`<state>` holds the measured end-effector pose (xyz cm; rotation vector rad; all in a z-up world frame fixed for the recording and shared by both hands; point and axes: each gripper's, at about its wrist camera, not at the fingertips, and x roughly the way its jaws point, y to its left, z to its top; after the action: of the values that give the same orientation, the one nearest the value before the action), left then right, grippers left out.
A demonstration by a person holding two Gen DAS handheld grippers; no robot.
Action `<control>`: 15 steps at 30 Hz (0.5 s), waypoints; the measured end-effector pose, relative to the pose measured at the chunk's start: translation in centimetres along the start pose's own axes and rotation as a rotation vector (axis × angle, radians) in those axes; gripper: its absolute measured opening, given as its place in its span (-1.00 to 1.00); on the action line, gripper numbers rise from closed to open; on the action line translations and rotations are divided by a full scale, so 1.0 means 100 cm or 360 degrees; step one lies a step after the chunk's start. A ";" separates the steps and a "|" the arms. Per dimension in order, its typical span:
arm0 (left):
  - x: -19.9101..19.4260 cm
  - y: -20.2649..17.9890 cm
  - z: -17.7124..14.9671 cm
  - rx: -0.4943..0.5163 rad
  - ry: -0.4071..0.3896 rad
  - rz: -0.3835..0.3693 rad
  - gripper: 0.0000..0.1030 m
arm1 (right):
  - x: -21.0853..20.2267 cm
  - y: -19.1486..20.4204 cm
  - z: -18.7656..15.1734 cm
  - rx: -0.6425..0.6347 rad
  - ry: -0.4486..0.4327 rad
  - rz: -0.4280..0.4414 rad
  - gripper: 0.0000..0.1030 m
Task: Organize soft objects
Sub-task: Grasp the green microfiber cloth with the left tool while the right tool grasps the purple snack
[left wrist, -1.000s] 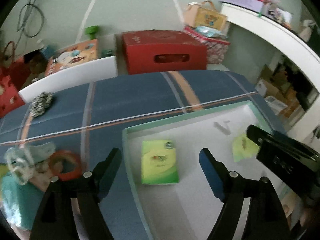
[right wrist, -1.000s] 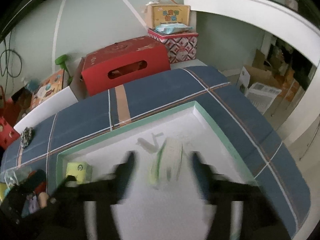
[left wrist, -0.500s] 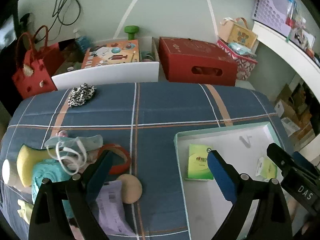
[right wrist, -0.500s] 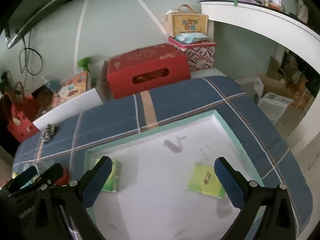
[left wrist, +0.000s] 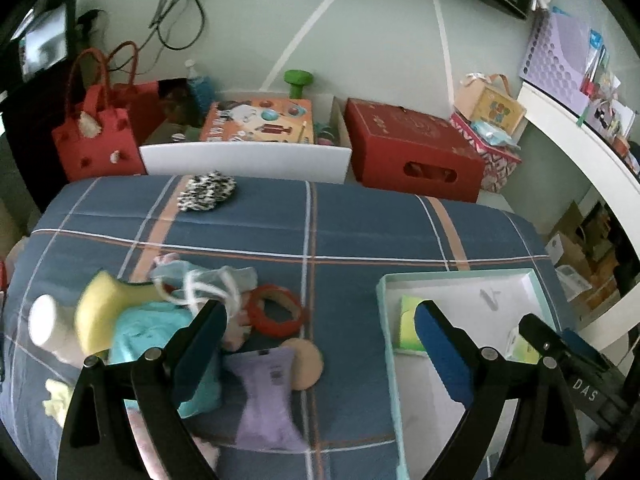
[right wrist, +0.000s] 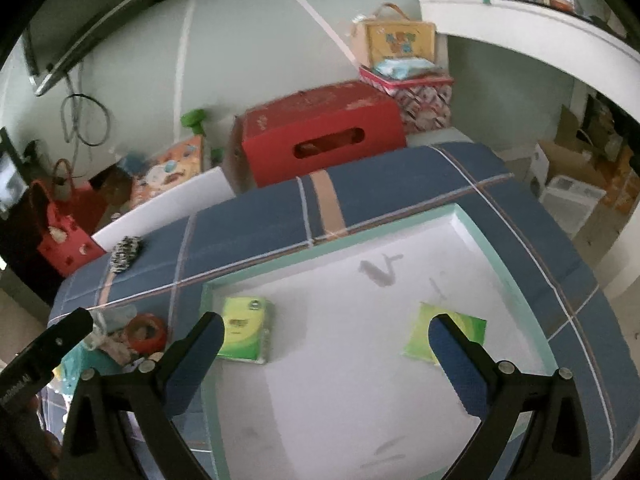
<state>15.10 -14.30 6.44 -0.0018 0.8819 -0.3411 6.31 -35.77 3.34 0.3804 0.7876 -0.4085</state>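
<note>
Two green tissue packs, one (right wrist: pixel 244 328) left and one (right wrist: pixel 444 336) right, lie apart in the mint-rimmed white tray (right wrist: pixel 500 256); their print is unreadable. The right gripper (right wrist: pixel 326 344) and the left gripper (left wrist: pixel 320 334) both stand wide and empty. "DAS" shows on the right gripper's body.

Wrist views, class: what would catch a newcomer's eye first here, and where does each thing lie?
First the white tray with its mint rim, on the blue plaid cloth, holding two green tissue packs, apart from each other. Left of the tray a jumbled pile of soft things: yellow sponge, red ring, lilac pouch. Both claws hang open and empty.
</note>
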 end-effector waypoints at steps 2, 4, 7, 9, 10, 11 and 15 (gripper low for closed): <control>-0.010 0.009 -0.003 -0.0001 -0.0014 0.0023 0.85 | -0.006 0.007 -0.002 -0.0029 -0.0014 -0.0007 1.00; -0.021 0.019 -0.006 -0.0014 -0.0041 0.0047 0.85 | -0.014 0.017 -0.006 -0.0074 -0.0052 0.0006 1.00; -0.037 0.040 -0.012 -0.0066 -0.0072 0.0091 0.85 | -0.023 0.035 -0.013 -0.0138 -0.0072 0.0024 1.00; -0.043 0.053 -0.016 -0.0100 -0.0080 0.0113 0.85 | -0.027 0.046 -0.019 -0.0177 -0.0068 0.0047 1.00; -0.046 0.061 -0.019 -0.0125 -0.0086 0.0124 0.85 | -0.030 0.053 -0.023 -0.0199 -0.0064 0.0059 1.00; -0.049 0.069 -0.023 -0.0151 -0.0088 0.0138 0.85 | -0.031 0.060 -0.027 -0.0223 -0.0057 0.0065 1.00; -0.055 0.097 -0.041 -0.0226 -0.0054 0.0187 0.85 | -0.034 0.086 -0.042 -0.0310 -0.0034 0.0069 1.00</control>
<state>11.62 -2.95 6.61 -0.0866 0.8669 -0.1678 5.81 -25.75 4.67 0.2104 0.7895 -0.2918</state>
